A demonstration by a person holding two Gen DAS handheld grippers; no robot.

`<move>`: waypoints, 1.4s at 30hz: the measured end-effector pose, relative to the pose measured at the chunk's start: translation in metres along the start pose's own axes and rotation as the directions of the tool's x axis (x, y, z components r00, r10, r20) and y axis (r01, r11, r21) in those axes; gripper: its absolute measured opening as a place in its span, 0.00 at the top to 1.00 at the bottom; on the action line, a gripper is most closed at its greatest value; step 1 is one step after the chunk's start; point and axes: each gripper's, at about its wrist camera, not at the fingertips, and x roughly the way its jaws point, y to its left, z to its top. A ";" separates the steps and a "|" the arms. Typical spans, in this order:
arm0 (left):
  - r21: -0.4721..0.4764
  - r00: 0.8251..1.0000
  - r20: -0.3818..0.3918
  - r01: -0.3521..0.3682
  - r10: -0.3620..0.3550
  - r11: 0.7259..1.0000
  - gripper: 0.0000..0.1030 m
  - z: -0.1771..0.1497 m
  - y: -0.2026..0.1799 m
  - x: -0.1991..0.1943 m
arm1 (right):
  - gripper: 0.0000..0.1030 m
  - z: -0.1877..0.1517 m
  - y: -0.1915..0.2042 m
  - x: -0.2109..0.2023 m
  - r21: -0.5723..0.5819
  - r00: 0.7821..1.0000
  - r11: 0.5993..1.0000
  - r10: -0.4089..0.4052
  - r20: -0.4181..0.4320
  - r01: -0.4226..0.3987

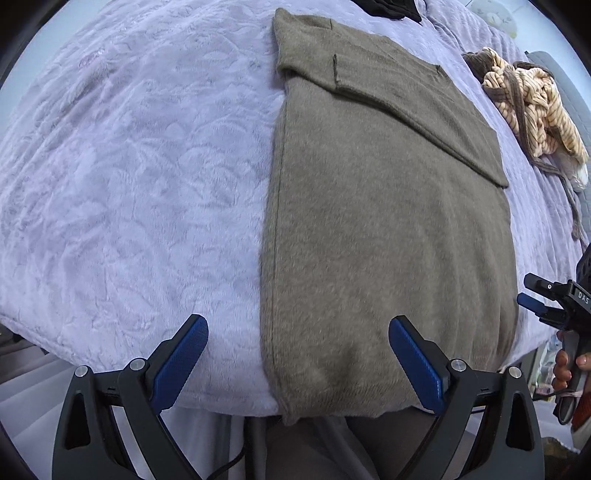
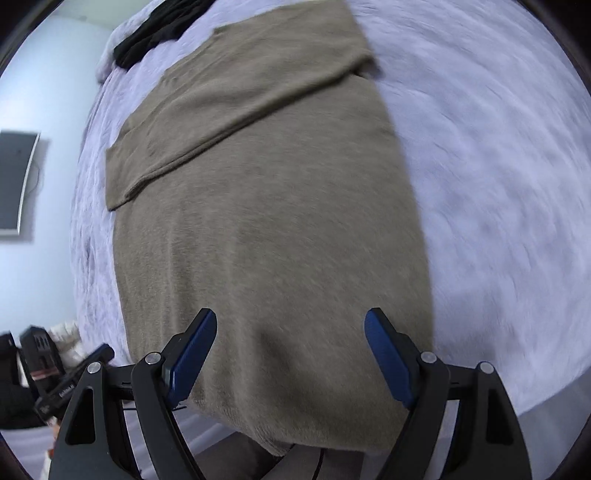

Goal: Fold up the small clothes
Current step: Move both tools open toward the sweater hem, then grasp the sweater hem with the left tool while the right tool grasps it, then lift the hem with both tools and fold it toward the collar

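A taupe knit sweater (image 1: 384, 229) lies flat on the lavender bedspread (image 1: 129, 166), its sides folded inward and a sleeve laid slanting across its upper part. My left gripper (image 1: 297, 328) hovers open above the sweater's near left edge, one blue pad over the bedspread, the other over the cloth. In the right wrist view the same sweater (image 2: 273, 221) fills the middle, and my right gripper (image 2: 290, 325) stands open just above its near hem, nothing between the pads. The right gripper (image 1: 550, 302) also shows at the right edge of the left wrist view, held by a hand (image 1: 565, 365).
A crumpled cream striped garment with brown trim (image 1: 532, 107) lies at the far right of the bed. A black garment (image 2: 155, 33) sits at the bed's far end. The bed's near edge (image 1: 207, 398) runs just under both grippers. A dark wall panel (image 2: 16, 181) hangs to the left.
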 end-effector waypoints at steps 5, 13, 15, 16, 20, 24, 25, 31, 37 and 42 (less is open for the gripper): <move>0.003 0.995 -0.030 0.091 -0.091 0.996 0.04 -0.018 0.007 0.014 | 0.18 -0.029 -0.043 -0.017 0.131 0.997 0.991 0.019 0.075 -0.028; 0.041 0.981 -0.056 0.191 -0.188 0.981 0.04 -0.050 -0.001 0.034 | 0.18 -0.072 -0.073 0.003 0.136 0.974 0.964 0.227 0.018 -0.227; 0.040 0.973 -0.065 0.225 -0.223 0.973 0.04 -0.056 -0.007 0.040 | 0.18 -0.076 -0.074 0.009 0.126 0.964 0.956 0.265 0.004 -0.264; 0.037 0.969 -0.068 0.240 -0.237 0.970 0.04 -0.058 -0.010 0.043 | 0.18 -0.079 -0.073 0.011 0.122 0.957 0.950 0.289 -0.002 -0.286; 0.004 0.954 -0.066 0.293 -0.292 0.956 0.04 -0.061 -0.025 0.051 | 0.17 -0.084 -0.071 0.019 0.103 0.919 0.916 0.393 -0.026 -0.388; -0.021 0.945 -0.056 0.323 -0.324 0.946 0.04 -0.061 -0.031 0.054 | 0.17 -0.089 -0.079 0.027 0.108 0.899 0.896 0.436 -0.026 -0.431; -0.022 0.947 -0.053 0.317 -0.317 0.948 0.04 -0.062 -0.031 0.054 | 0.17 -0.089 -0.082 0.030 0.122 0.895 0.890 0.445 -0.023 -0.440; -0.068 0.950 -0.069 0.301 -0.306 0.951 0.81 -0.061 -0.016 0.054 | 0.89 -0.095 -0.089 0.036 0.177 0.890 0.882 0.452 -0.056 -0.437; -0.120 0.895 -0.036 0.438 -0.445 0.891 0.87 -0.052 -0.012 0.034 | 0.90 -0.089 -0.069 0.016 0.184 0.785 0.772 0.619 0.005 -0.609; -0.169 0.843 0.058 0.537 -0.535 0.827 0.87 -0.028 -0.014 0.009 | 0.90 -0.063 -0.043 0.004 0.179 0.691 0.675 0.721 0.041 -0.716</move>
